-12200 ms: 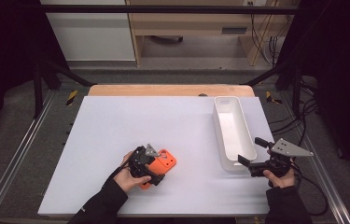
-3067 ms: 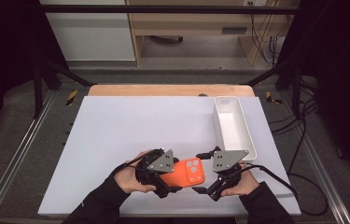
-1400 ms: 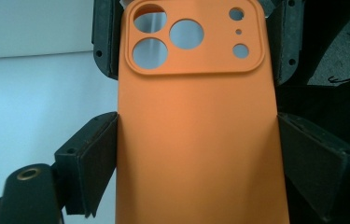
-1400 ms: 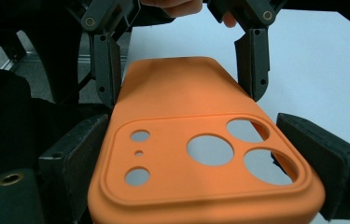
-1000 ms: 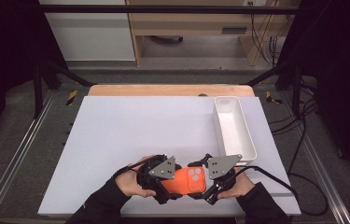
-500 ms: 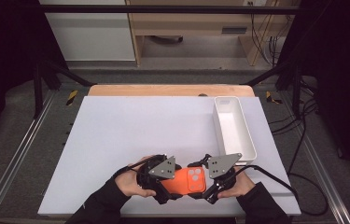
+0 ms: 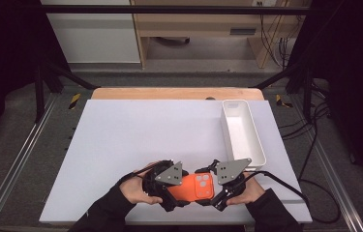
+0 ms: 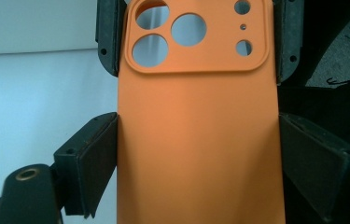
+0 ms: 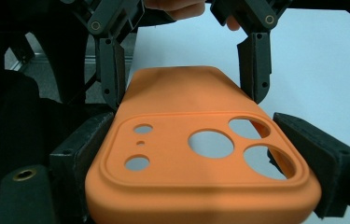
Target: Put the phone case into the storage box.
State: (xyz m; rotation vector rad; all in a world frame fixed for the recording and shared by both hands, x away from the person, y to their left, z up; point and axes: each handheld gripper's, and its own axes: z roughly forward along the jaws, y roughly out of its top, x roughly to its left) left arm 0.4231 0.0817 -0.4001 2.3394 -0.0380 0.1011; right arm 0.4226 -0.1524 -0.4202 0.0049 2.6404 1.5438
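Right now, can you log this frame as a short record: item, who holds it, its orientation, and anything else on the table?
item: orange phone case
left claw: shut on the plain end
right claw: has just been closing, now shut on the camera-cutout end
orientation: back face up, cutouts toward the right claw
nearby: white tray, to the right, apart from the case
surface: white table

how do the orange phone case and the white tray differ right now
The orange phone case is flat, pierced by camera holes, and held above the table; the white tray is deep, open-topped and rests on the table untouched. The left gripper and right gripper clamp the case's two ends. Both are elongated with rounded corners.
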